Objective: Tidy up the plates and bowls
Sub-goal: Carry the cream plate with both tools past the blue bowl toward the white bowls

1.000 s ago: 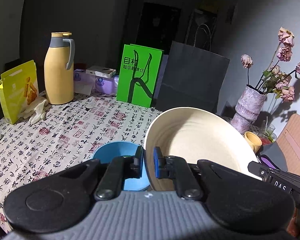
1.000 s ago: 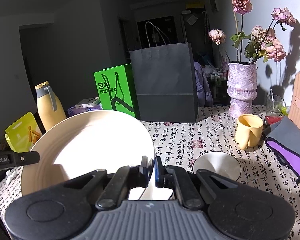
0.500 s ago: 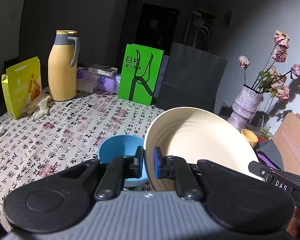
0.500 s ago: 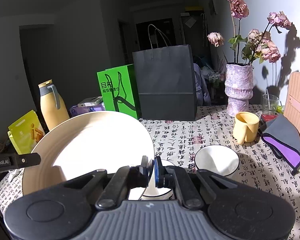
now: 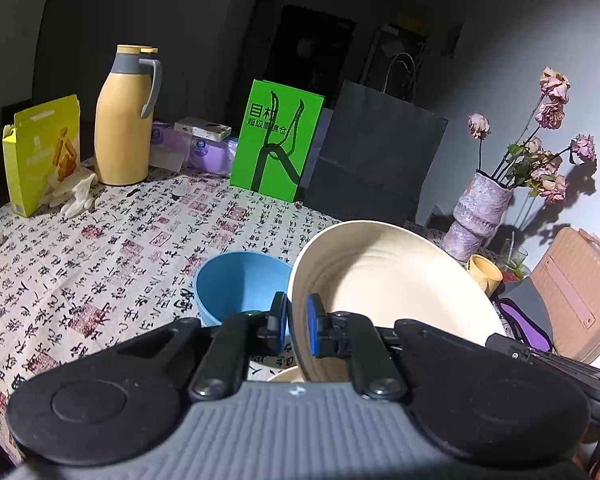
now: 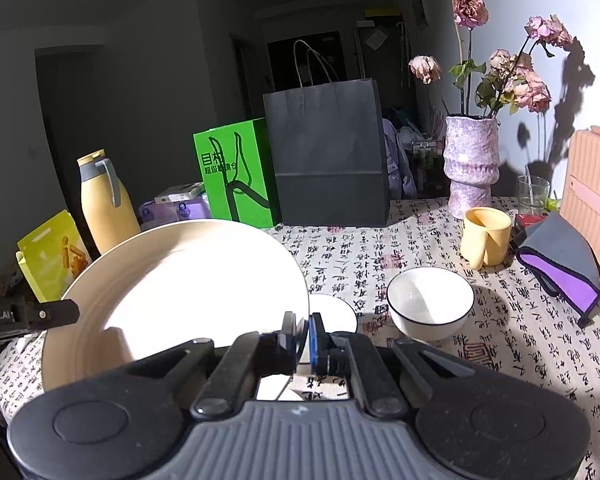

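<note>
Both grippers, left (image 5: 296,322) and right (image 6: 303,338), pinched on opposite rims of cream plate (image 6: 188,292), tilted above calligraphy tablecloth (image 5: 100,248); blue bowl (image 5: 240,286) just left of plate, white bowl (image 6: 430,304) right, dim room.

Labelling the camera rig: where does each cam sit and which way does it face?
Left wrist: on the left gripper, looking forward and slightly down along its fingers over the table; the fingers clamp the cream plate, blue bowl beyond.
Right wrist: on the right gripper, facing the same way; its fingers clamp the same plate's opposite rim, white bowl ahead.
Shared: plate, green box, black bag, vase, each other's gripper at frame edge.
</note>
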The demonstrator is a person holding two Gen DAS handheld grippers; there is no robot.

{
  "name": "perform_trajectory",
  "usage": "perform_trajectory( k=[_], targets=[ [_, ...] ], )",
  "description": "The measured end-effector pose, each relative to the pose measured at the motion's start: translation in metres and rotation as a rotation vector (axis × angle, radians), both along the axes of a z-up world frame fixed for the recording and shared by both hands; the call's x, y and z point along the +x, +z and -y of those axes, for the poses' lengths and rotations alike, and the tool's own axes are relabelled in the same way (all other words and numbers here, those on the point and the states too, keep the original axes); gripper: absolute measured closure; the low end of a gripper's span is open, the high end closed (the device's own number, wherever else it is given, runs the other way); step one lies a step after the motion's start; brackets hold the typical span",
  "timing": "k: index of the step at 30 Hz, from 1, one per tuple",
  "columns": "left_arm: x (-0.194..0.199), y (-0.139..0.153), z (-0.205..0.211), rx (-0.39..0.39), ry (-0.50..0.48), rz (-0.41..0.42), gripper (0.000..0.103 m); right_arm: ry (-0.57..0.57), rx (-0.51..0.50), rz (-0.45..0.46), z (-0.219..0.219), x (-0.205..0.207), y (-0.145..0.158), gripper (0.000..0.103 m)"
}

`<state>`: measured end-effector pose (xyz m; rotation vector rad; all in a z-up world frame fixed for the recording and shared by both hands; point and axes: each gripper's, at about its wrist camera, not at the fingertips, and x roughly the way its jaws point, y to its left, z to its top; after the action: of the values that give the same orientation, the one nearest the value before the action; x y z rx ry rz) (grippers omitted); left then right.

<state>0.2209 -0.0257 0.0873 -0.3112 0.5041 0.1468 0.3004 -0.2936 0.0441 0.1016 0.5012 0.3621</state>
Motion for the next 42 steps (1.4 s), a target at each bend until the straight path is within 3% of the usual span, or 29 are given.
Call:
perform_trajectory(
  k=[42],
  targets=[
    [-0.018,-0.061,0.001,-0.047,-0.001,-0.095,0.092,0.017,-0.036,-0.106,0.001,-0.017,-0.059,0.097]
  ],
)
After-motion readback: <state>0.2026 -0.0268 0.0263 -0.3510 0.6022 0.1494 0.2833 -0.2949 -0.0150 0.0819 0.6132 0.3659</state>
